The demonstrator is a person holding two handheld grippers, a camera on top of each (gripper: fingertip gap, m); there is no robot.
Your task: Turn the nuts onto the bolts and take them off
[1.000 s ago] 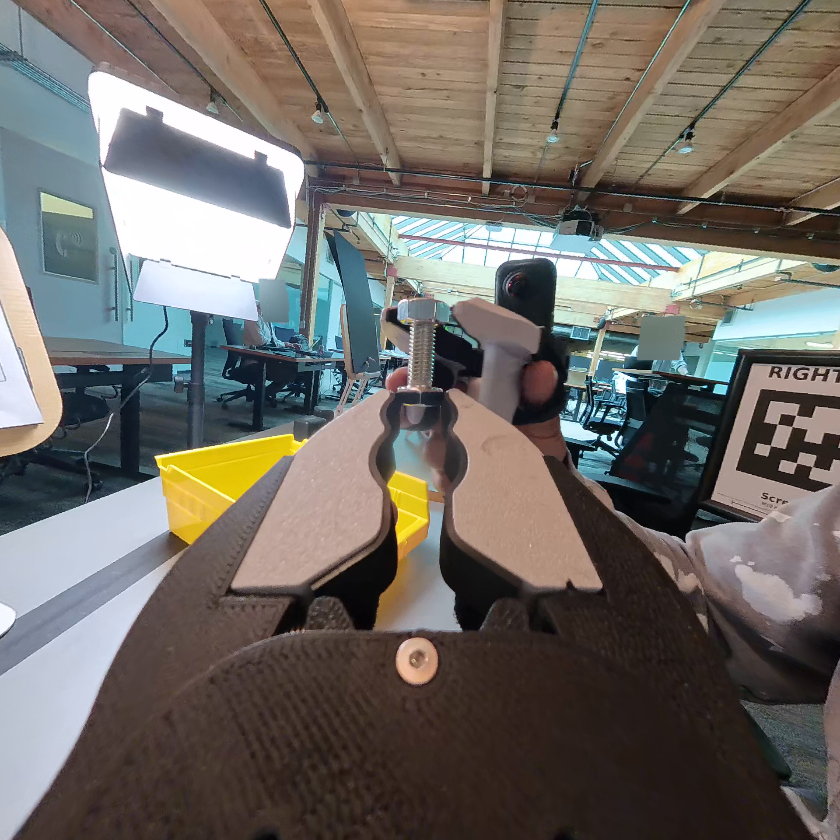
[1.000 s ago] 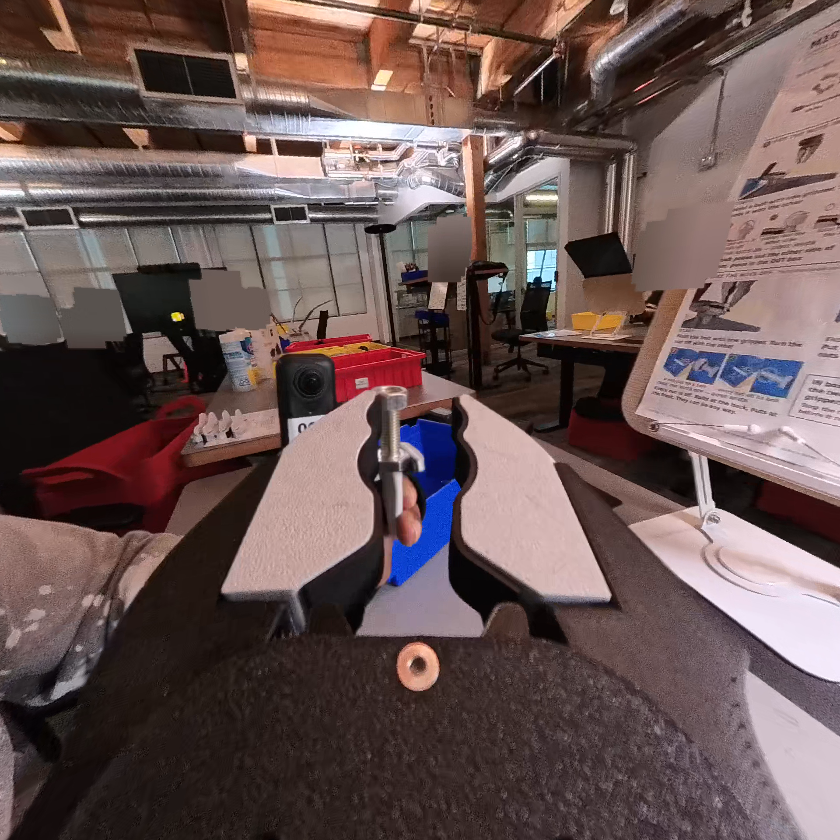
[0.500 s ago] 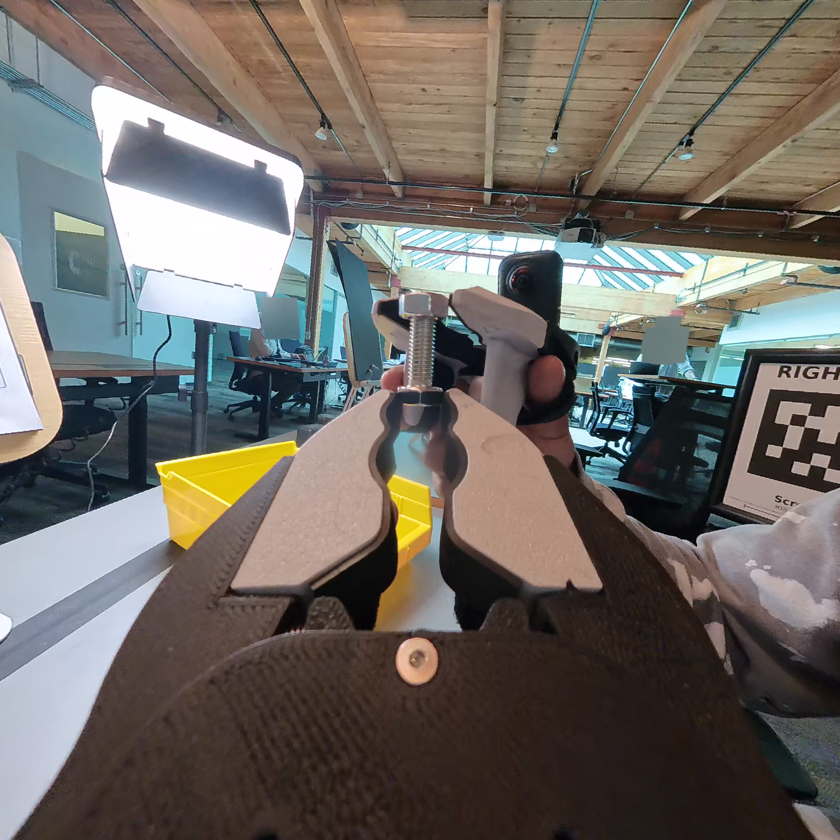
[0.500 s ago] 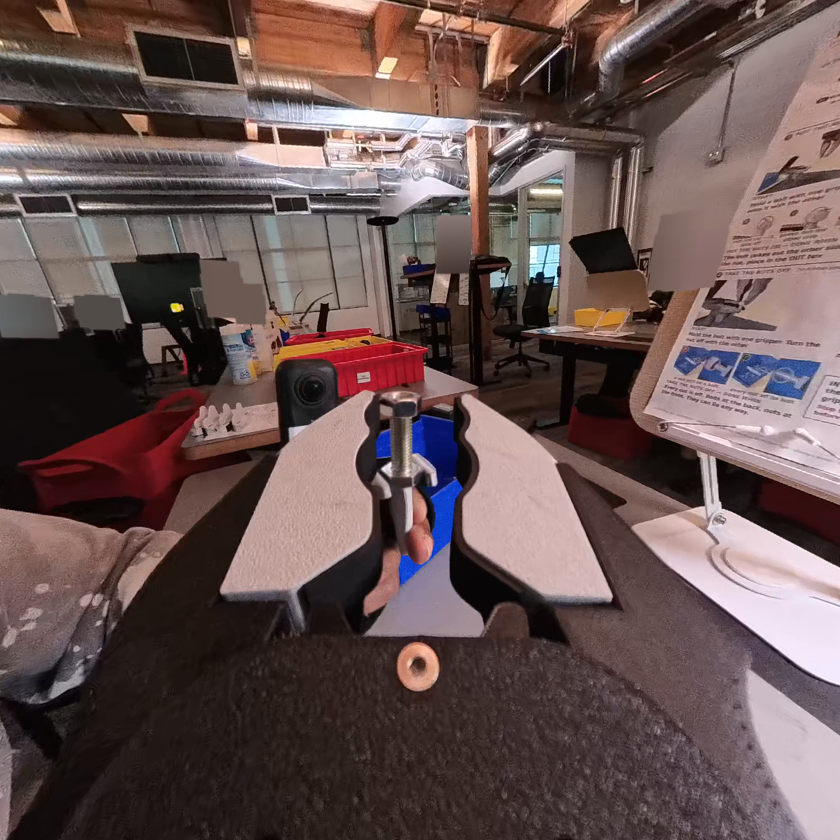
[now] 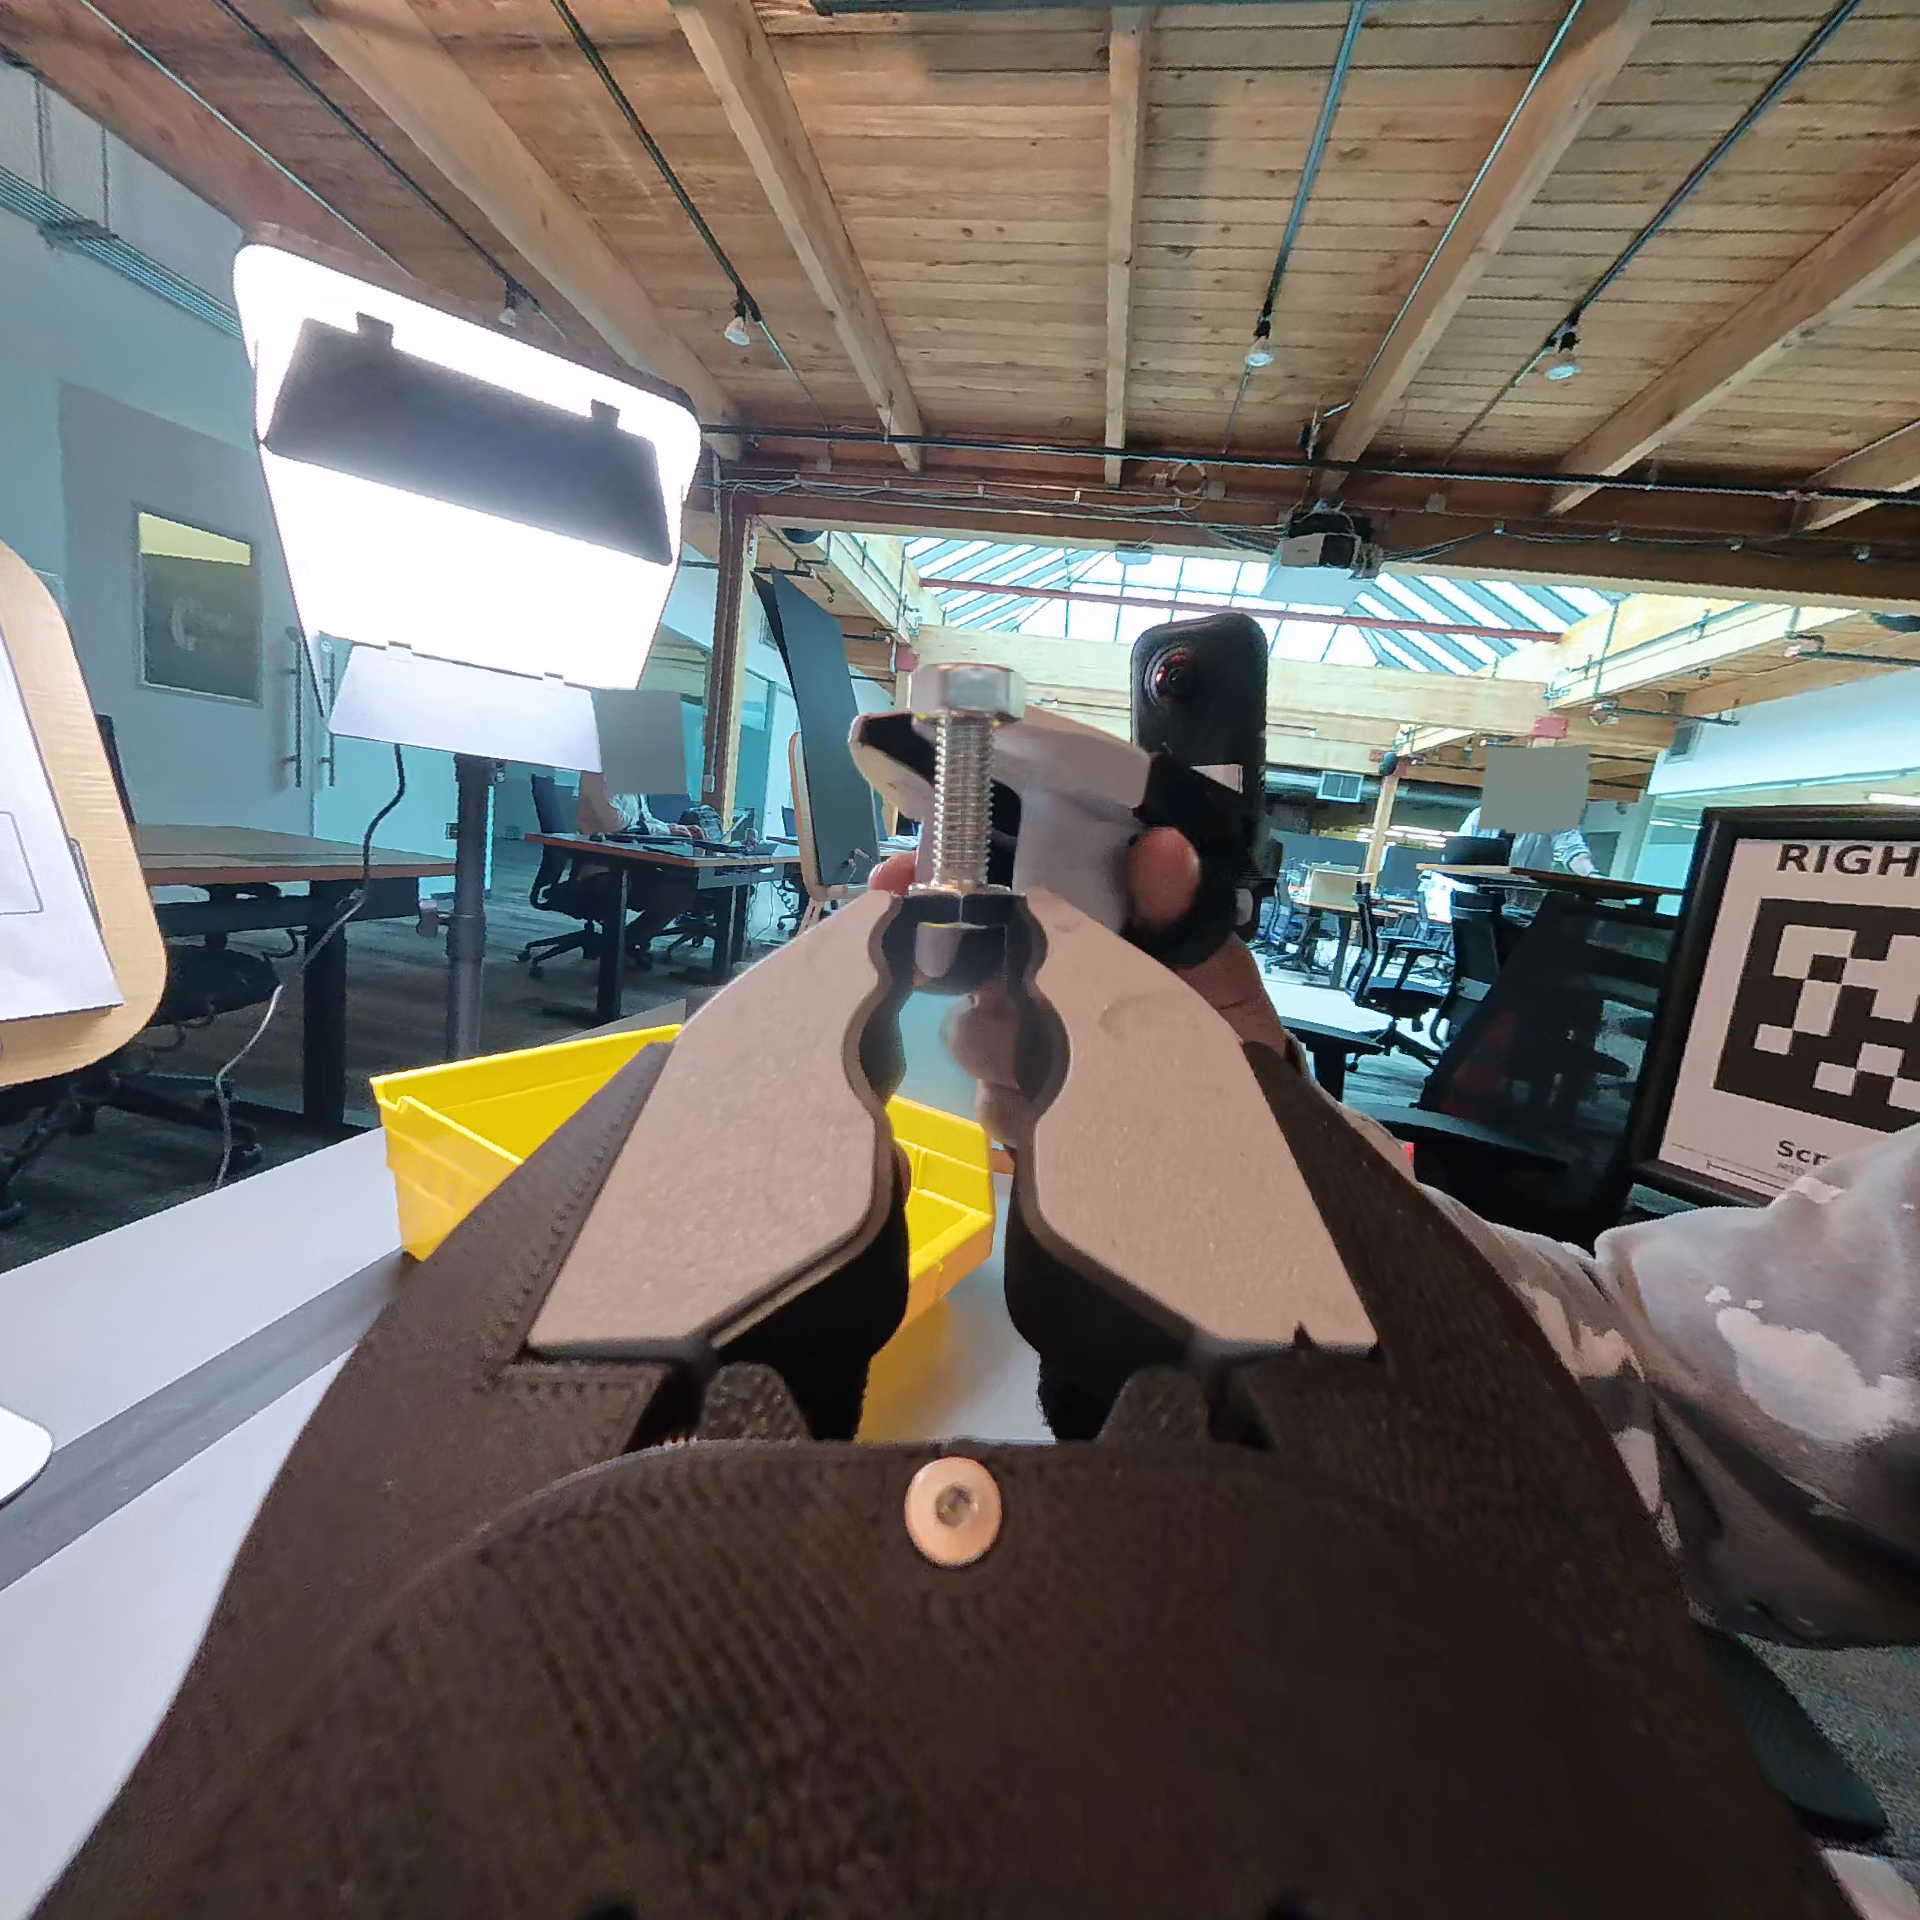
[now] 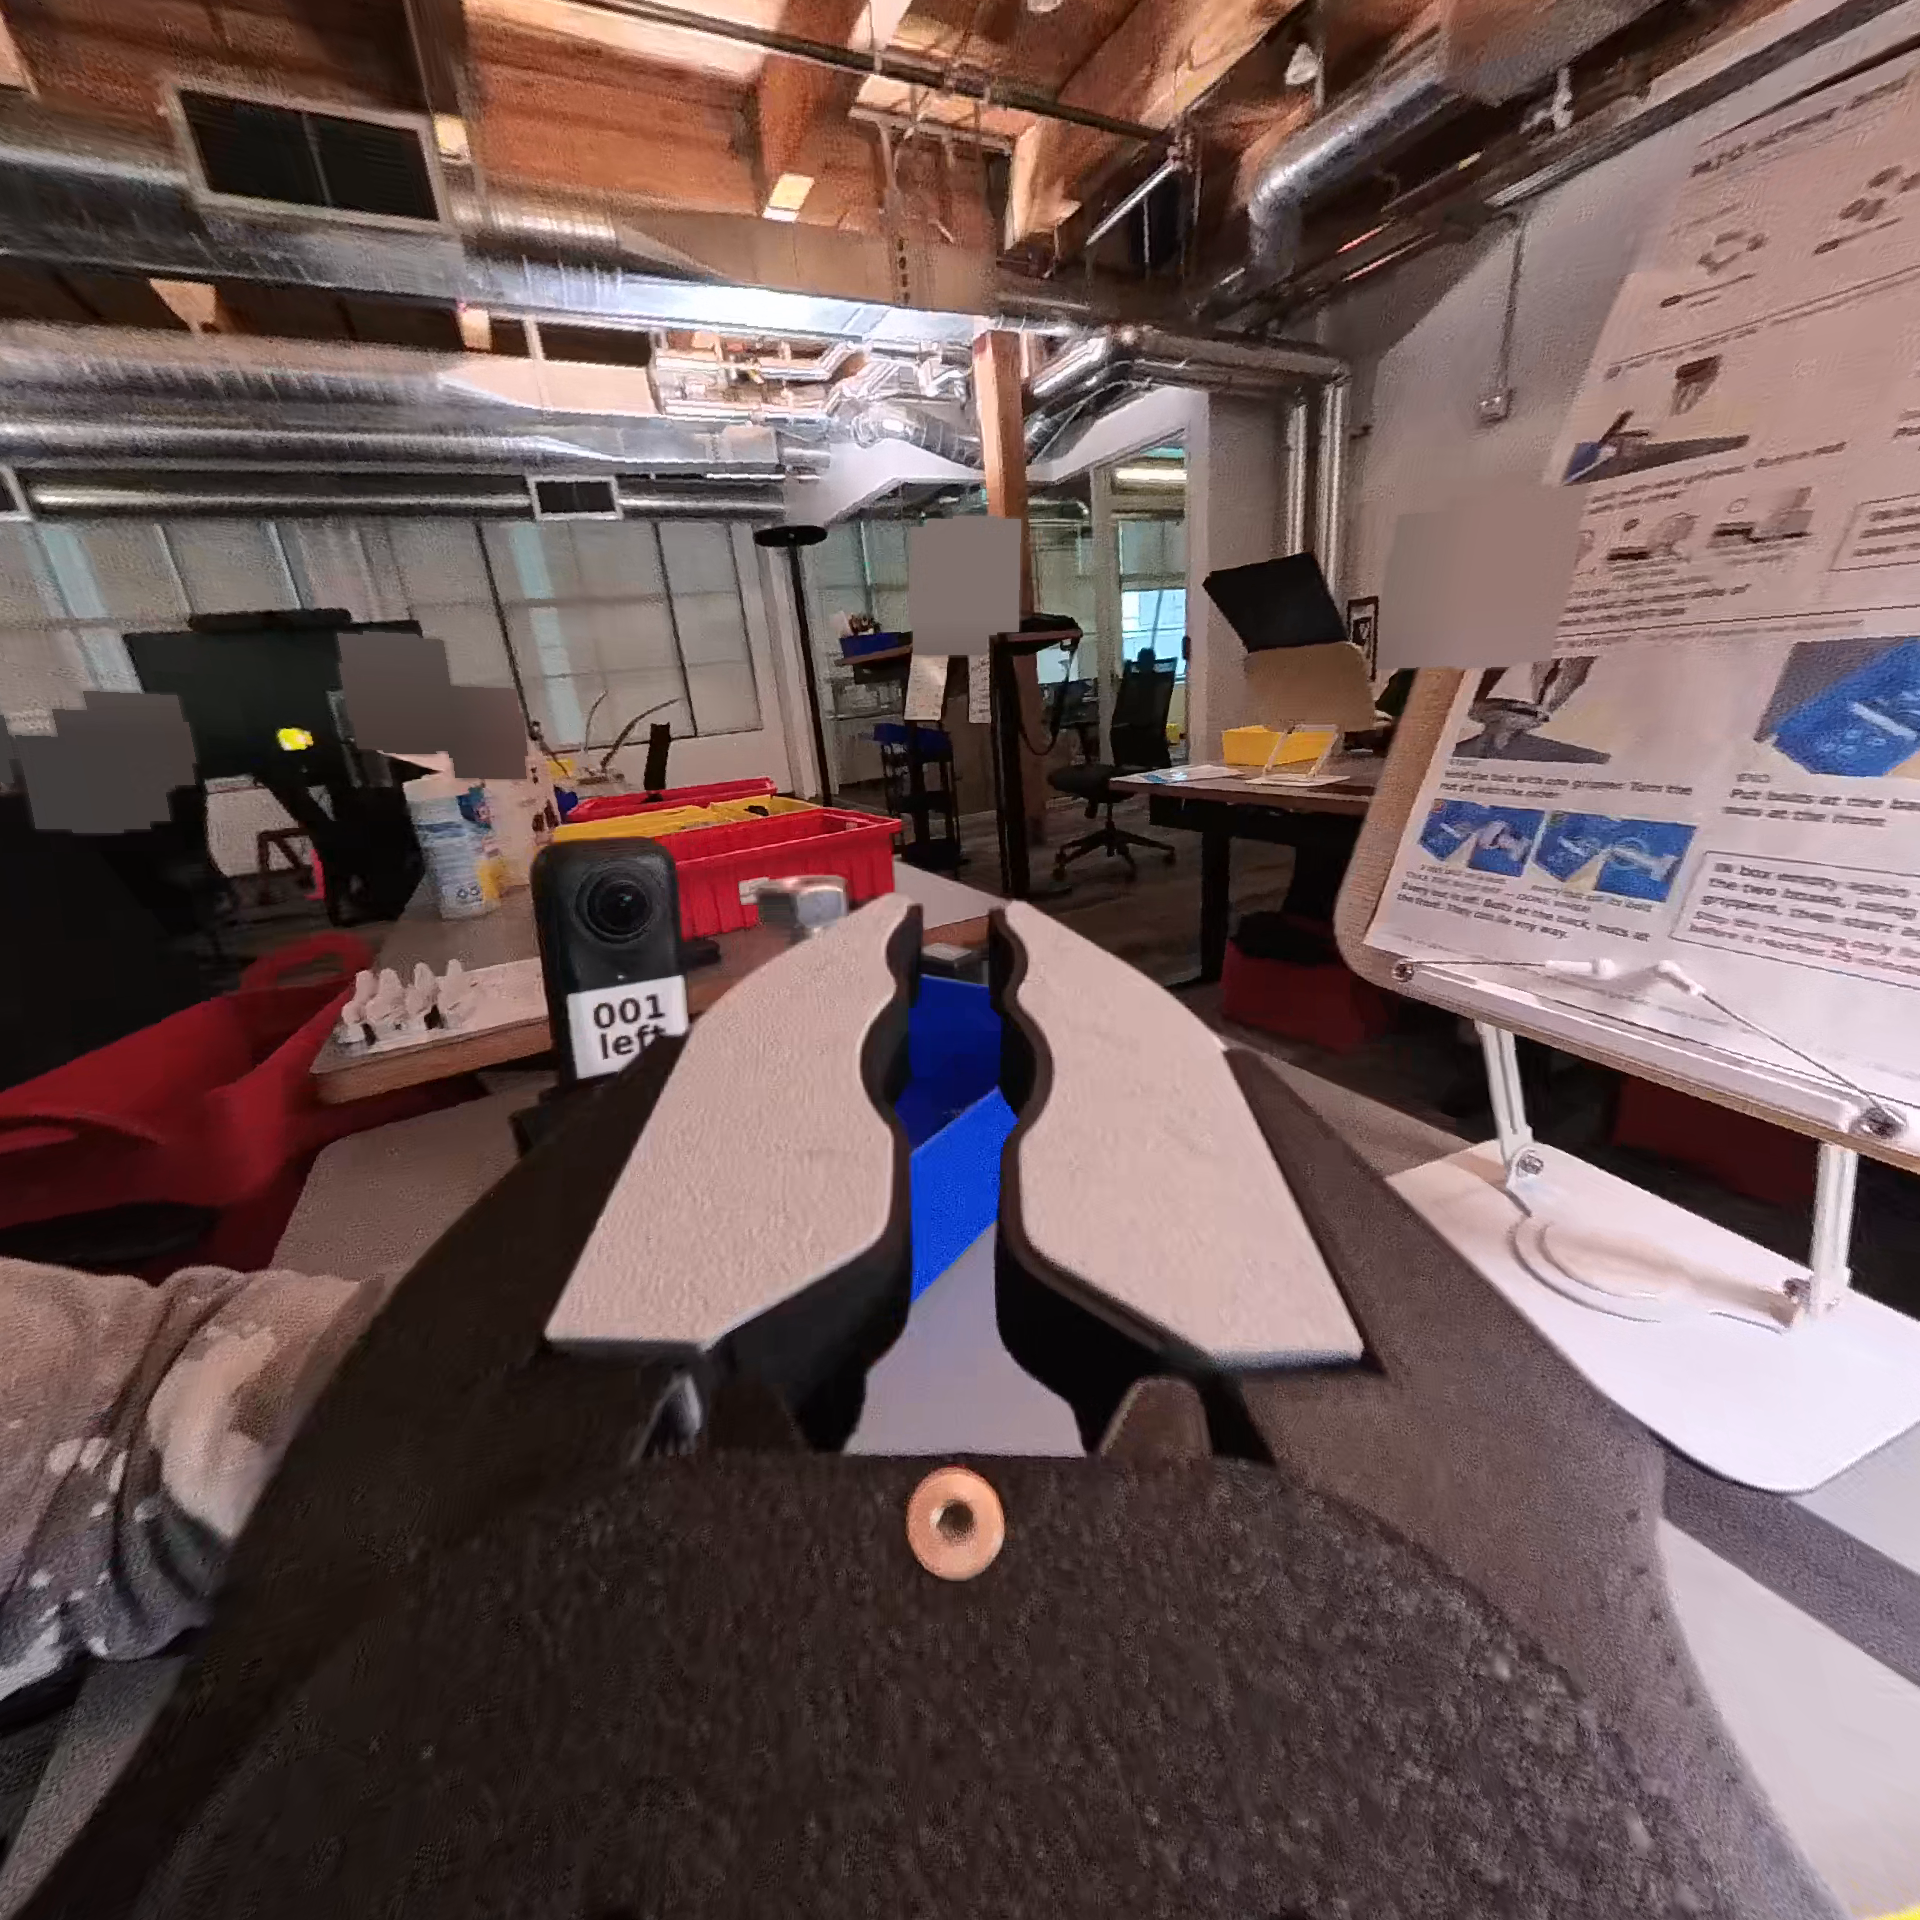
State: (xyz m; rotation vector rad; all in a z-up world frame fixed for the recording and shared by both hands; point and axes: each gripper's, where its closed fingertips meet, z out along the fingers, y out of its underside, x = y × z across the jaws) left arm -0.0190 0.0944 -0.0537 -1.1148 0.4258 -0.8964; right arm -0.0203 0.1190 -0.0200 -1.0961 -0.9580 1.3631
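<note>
Overhead, a timber ceiling [image 5: 1039,208] spans the left wrist view; below it, my grey table [image 5: 156,1403] carries a yellow bin [image 5: 457,1153], and a blue bin [image 6: 951,1122] lies beyond my right gripper's fingers. My left gripper [image 5: 961,914] is clenched at its tips on the nut [image 5: 954,891], which sits on the lower end of the upright bolt [image 5: 961,790]. My right gripper [image 5: 940,743] appears behind the bolt just under its hexagonal head, fingers to either side of the shank. Whether those fingers press the bolt I cannot tell. From the right wrist view, the bolt head [image 6: 805,902] shows just left of my right gripper [image 6: 954,920], whose tips stand slightly apart, a metal piece between them.
</note>
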